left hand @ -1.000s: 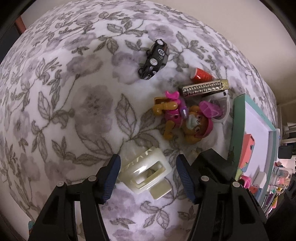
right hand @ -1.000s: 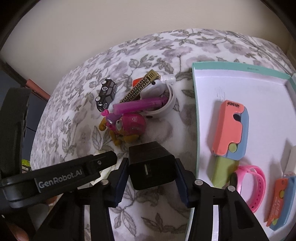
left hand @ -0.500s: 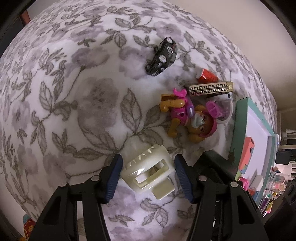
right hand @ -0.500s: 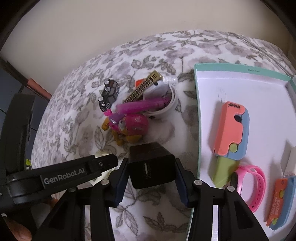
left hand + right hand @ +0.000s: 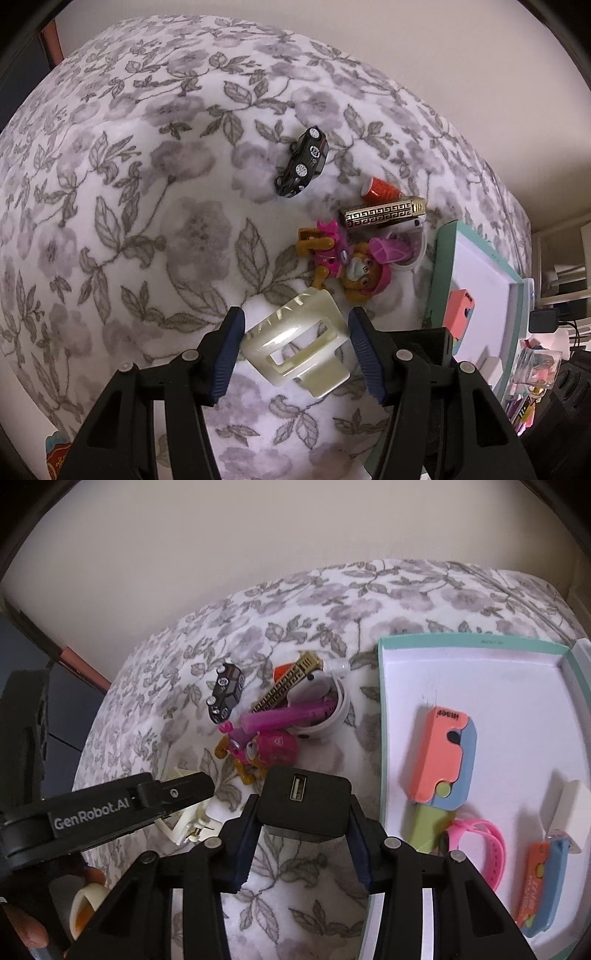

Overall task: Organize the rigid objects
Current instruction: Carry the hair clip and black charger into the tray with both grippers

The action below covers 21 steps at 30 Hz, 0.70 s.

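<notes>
A cream hair claw clip (image 5: 295, 345) lies on the floral bedspread between the fingers of my left gripper (image 5: 294, 350), which is open around it with a gap on each side. My right gripper (image 5: 301, 812) is shut on a black USB charger (image 5: 304, 803) and holds it above the bedspread, left of the teal-rimmed tray (image 5: 382, 716). The left gripper's body (image 5: 110, 812) shows in the right wrist view, with the clip (image 5: 184, 823) partly hidden under it.
A black toy car (image 5: 304, 168), a red cap (image 5: 380, 188), a gold-patterned bar (image 5: 384, 214), a pink dog figure (image 5: 343, 258) and a white cup (image 5: 332, 705) lie clustered beyond the clip. The tray holds a coral-and-blue case (image 5: 441, 758), a pink band (image 5: 480, 843) and other small items.
My left gripper has moved forward so the claw clip now sits deeper between its fingers. The right gripper has tilted the charger up, showing its USB port.
</notes>
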Motion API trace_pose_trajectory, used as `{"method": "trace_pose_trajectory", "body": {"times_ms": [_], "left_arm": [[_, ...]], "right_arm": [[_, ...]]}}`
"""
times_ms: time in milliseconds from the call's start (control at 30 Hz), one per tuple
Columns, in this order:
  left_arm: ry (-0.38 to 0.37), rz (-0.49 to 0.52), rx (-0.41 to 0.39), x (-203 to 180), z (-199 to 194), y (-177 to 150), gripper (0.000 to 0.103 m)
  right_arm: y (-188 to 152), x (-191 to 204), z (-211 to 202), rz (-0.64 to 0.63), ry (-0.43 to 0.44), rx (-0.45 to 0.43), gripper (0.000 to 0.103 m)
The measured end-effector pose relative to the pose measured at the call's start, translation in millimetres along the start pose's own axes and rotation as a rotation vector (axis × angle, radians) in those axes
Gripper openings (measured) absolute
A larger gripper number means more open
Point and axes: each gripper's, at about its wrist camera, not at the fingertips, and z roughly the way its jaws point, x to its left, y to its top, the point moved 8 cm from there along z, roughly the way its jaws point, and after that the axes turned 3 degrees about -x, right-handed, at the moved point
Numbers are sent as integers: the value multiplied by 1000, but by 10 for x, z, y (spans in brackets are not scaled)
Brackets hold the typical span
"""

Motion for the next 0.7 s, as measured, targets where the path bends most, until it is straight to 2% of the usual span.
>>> {"method": "trace_pose_trajectory", "body": {"times_ms": [200,400,500,700], "left_arm": [[-21,7,-33,-103,-47,6,60],[-99,54,-137,-388,-340,71,60],[-140,112,-198,-625,-521,51,60],[-217,231,-241,-1104,-639,-111,60]], "right_arm": [[48,-45,-95,9,-6,-15,46],[285,-273,-535,71,-25,-133,46],[394,-478,-818,98,-91,-197,46],[502,-965,-1279,182,-220,-276,46]]}}
